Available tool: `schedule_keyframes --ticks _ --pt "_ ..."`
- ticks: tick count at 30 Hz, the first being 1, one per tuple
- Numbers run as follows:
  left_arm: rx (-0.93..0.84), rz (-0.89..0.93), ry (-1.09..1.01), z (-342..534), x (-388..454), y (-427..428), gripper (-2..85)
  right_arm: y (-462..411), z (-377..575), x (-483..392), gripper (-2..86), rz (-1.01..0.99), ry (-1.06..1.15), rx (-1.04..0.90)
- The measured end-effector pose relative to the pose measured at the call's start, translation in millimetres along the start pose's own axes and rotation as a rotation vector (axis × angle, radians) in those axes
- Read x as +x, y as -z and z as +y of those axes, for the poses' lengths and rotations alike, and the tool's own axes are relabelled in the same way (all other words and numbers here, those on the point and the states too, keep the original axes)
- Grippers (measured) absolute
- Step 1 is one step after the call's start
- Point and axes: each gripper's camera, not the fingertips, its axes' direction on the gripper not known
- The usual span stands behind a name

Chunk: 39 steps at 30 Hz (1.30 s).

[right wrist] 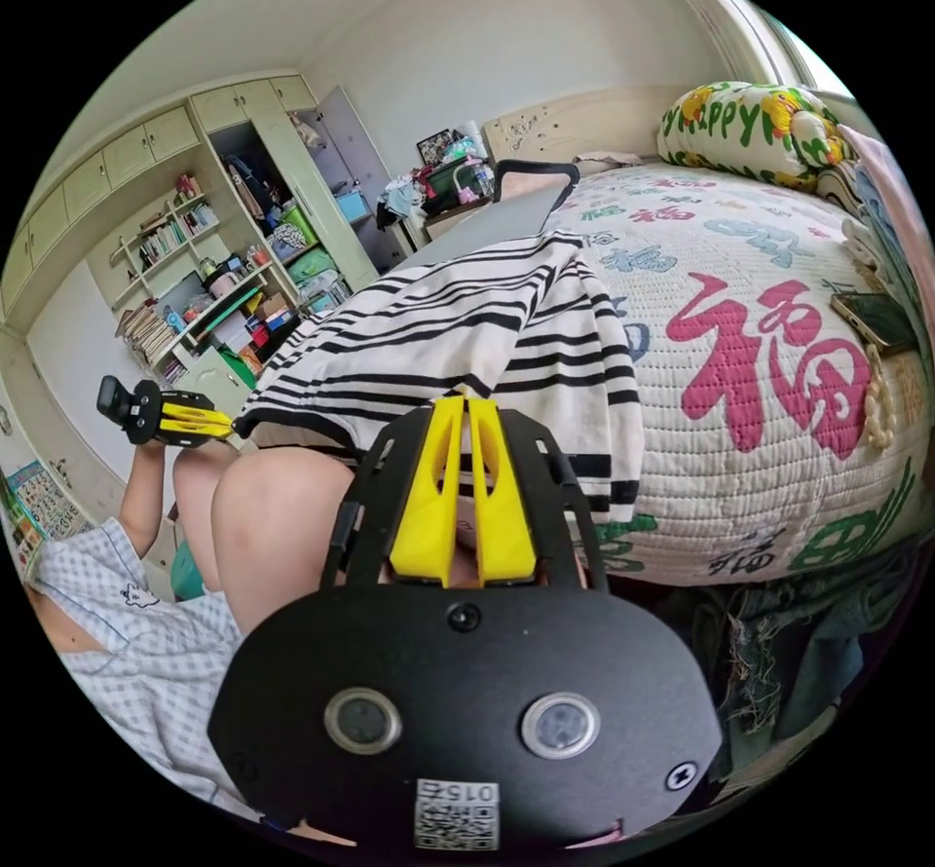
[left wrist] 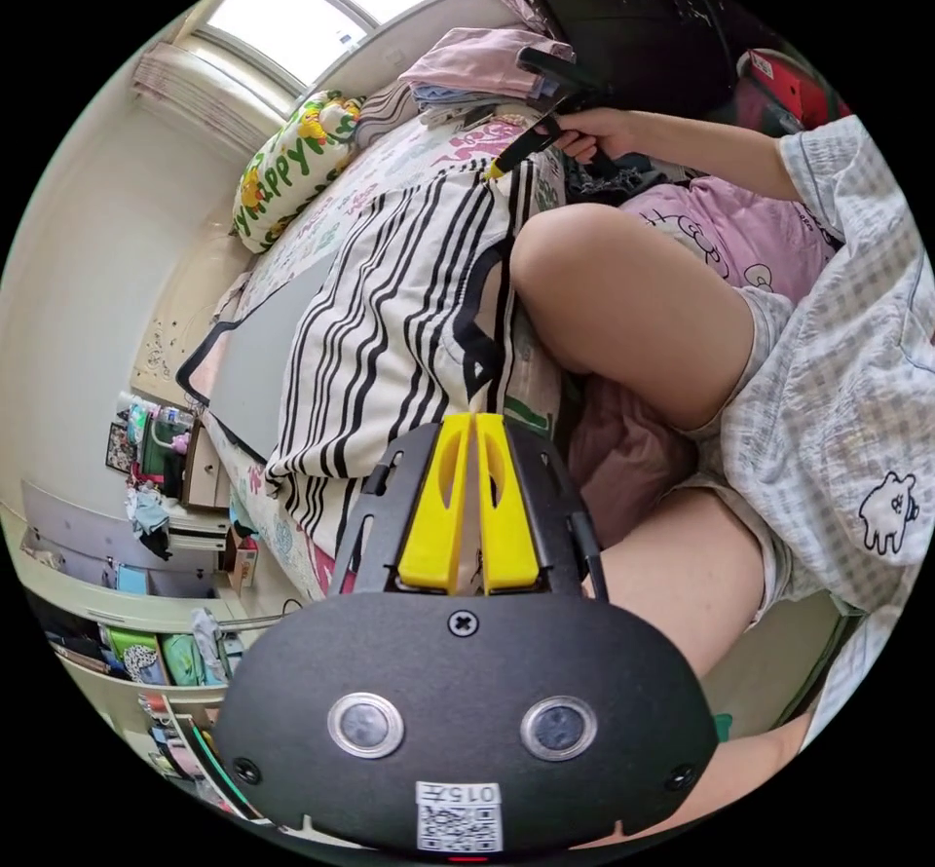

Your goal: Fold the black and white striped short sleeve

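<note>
Left gripper (left wrist: 474,424): yellow jaws pressed together, tips at the near edge of the striped shirt (left wrist: 390,321); whether cloth is pinched between them cannot be told. Right gripper (right wrist: 466,409): jaws likewise together, tips over the shirt's edge above a bare knee (right wrist: 273,516), grip on cloth unclear. In the left gripper view, seen held in a hand (left wrist: 594,131) at the shirt's far corner. Shirt spread flat on the bed (right wrist: 779,399), partly over a grey board (left wrist: 258,360), hanging off the edge. Beyond: pillow (right wrist: 750,127), folded clothes (left wrist: 477,68), shelves (right wrist: 195,273).
</note>
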Motion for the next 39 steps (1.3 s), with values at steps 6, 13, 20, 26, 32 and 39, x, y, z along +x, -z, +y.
schedule_keyframes --ticks 6,13,20,26,32,39 --pt "0.073 0.029 0.034 12 -17 20 0.1 37 -3 12 -0.8 -0.012 -0.013 0.076" --pt "-0.125 0.065 -0.025 -3 -30 -32 0.2 -7 -12 -1 -0.6 0.195 0.078 -0.167" --pt "0.140 0.237 0.144 48 -127 35 -0.1 22 -17 15 -0.7 0.252 0.029 -0.076" --pt "0.316 0.162 0.847 171 -282 42 -0.2 49 -54 33 0.7 0.156 -0.031 0.092" --pt "0.291 0.415 1.220 252 -376 -58 0.7 -1 -123 45 5.5 0.171 -0.007 0.022" --pt "0.274 0.582 1.240 276 -446 -126 9.7 -63 -200 70 9.4 0.167 -0.030 -0.044"
